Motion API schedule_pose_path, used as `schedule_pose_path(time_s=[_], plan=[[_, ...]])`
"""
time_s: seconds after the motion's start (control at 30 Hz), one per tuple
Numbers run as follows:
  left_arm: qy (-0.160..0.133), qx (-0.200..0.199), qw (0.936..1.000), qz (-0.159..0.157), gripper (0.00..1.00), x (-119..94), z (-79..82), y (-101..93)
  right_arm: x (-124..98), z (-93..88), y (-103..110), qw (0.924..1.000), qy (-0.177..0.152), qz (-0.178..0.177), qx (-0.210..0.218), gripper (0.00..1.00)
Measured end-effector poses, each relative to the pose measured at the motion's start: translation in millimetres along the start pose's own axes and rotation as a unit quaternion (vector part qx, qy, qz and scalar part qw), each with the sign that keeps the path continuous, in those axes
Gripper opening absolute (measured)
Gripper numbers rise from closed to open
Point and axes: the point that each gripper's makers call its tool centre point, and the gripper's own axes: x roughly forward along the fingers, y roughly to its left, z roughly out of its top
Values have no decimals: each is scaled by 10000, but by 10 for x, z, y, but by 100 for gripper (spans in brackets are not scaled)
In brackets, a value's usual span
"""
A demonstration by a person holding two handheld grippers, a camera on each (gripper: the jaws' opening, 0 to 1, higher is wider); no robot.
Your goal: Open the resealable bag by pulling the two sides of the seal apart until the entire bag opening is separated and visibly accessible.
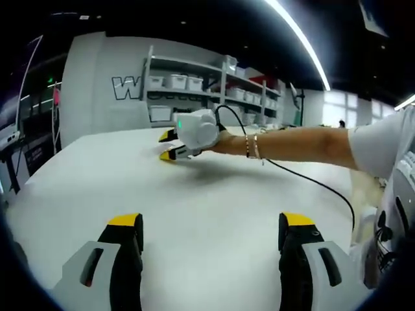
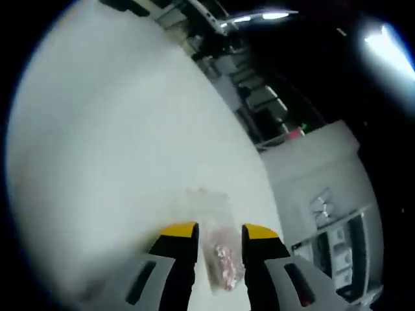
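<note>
A clear resealable bag (image 2: 217,256) with pink and red contents lies flat on the white table (image 2: 117,149); its pale upper part reaches away from me. My right gripper (image 2: 219,232) is open, its yellow-tipped jaws standing either side of the bag with a gap between them. In the left gripper view the right gripper (image 1: 168,146) rests low over the far side of the table (image 1: 207,194), held by a person's hand. My left gripper (image 1: 212,223) is open wide above the near part of the table, with nothing between its jaws.
A person's bare arm (image 1: 292,144) with a bracelet reaches in from the right, and a black cable (image 1: 324,188) trails from the right gripper across the table. Shelves with white bins (image 1: 194,84) stand behind the table.
</note>
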Motion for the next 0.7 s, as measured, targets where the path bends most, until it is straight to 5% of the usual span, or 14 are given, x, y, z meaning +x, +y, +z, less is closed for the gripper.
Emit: schedule_pose_path(time_s=[0.27,0.53,0.7], plan=[[15,-2,10000,4,85,5,-2,31,150,32,104,9997,-65,185,151,1],[23,5,10000,-6,85,5,-3,40,185,-18,-29,9951,-179,93,968,0],[-15,19,10000,13,85,-14,18,40,-74,-48,-170,9875,-329,-159,1533,0]])
